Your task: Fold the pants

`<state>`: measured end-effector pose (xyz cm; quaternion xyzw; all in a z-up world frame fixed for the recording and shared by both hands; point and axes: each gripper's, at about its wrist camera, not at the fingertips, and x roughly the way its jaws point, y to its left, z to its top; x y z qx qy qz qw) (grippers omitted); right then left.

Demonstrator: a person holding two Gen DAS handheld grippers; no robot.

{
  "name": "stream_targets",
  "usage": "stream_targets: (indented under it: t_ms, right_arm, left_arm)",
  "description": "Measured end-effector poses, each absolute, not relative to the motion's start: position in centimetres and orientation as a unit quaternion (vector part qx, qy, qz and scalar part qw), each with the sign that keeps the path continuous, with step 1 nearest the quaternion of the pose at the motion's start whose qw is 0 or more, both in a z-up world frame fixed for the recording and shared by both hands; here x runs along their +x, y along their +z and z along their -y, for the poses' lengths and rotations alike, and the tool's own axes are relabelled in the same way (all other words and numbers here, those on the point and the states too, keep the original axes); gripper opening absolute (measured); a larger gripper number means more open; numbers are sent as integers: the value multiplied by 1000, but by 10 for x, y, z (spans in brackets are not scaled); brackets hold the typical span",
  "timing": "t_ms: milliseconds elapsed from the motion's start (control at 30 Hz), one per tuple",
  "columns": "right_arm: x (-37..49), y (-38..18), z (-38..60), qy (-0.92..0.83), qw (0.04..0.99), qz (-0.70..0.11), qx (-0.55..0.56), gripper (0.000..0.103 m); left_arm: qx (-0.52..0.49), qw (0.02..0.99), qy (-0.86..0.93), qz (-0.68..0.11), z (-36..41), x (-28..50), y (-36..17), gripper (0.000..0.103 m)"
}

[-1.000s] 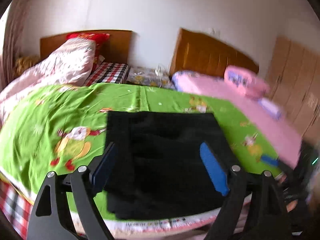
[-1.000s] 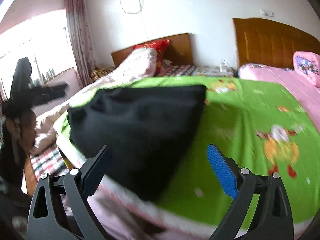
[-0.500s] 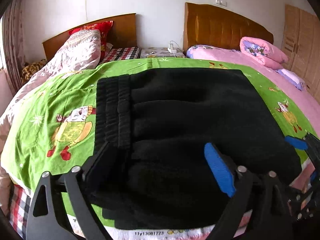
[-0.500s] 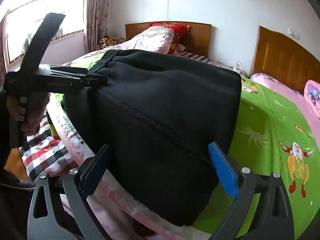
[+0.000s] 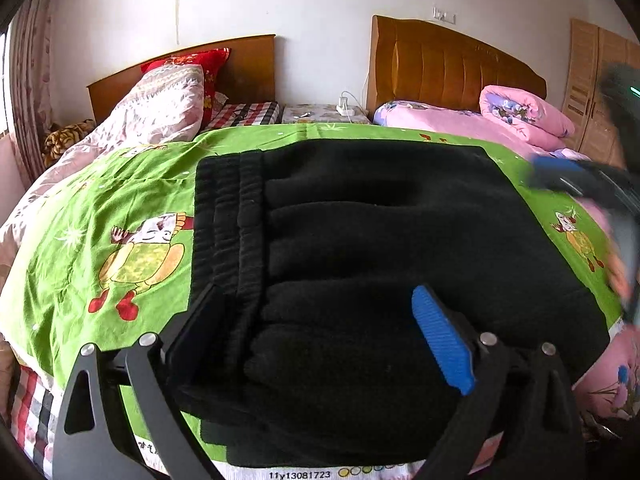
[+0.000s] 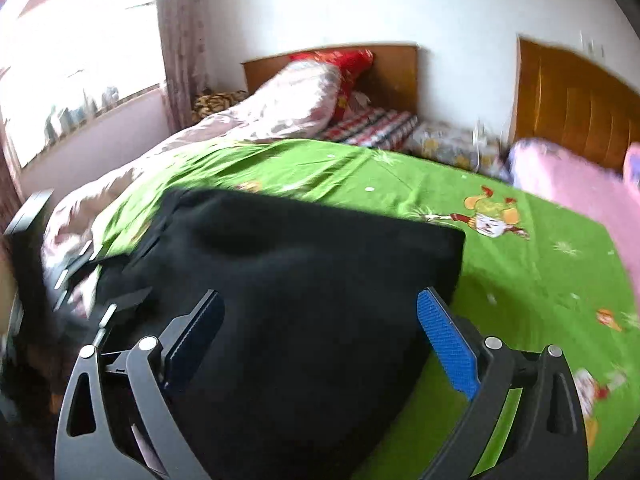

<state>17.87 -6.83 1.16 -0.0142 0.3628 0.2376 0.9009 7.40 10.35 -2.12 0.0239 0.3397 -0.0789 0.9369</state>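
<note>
1. Lying folded on a green cartoon-print bedsheet (image 5: 120, 200), the black pants (image 5: 380, 248) sit near the foot edge of the bed, their ribbed waistband (image 5: 228, 216) along the left side.
2. Behind the sheet are a rolled pale quilt (image 5: 160, 104), a red pillow (image 5: 192, 62) and a wooden headboard (image 5: 224, 64). A second bed with a taller headboard (image 5: 452, 64) and a folded pink quilt (image 5: 524, 116) stands to the right, with a small bedside stand (image 5: 320, 114) between the two beds.
3. The left hand-held gripper (image 5: 320, 332) is open, its fingers spread above the near part of the pants and gripping nothing; its left finger overlaps the waistband edge.
4. The right hand-held gripper (image 6: 324, 336) is also open, its fingers spread over the pants' near right portion with nothing held.
5. The left view alone shows the other gripper as a blurred dark and blue shape at the right edge, beside a wooden wardrobe (image 5: 592, 88).
6. The right view alone shows a bright window (image 6: 80, 60) and curtain (image 6: 180, 40) at the left, and is blurred throughout.
7. No containers appear in either view.
</note>
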Motion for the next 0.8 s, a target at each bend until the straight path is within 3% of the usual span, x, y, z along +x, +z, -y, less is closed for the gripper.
stream_targets:
  t_ms: [167, 433, 600, 800]
  right_arm:
    - [254, -31, 59, 214, 870, -444, -8, 95]
    - [225, 22, -18, 295, 865, -403, -56, 95]
    - [254, -3, -81, 310, 831, -442, -130, 95]
    - [284, -4, -91, 322, 820, -464, -91, 98]
  left_arm:
    - [25, 938, -82, -336, -104, 73, -21, 95]
    - [26, 941, -80, -327, -102, 69, -21, 95]
    - [27, 940, -83, -329, -100, 68, -20, 95]
    - [26, 939, -85, -332, -104, 69, -20, 96]
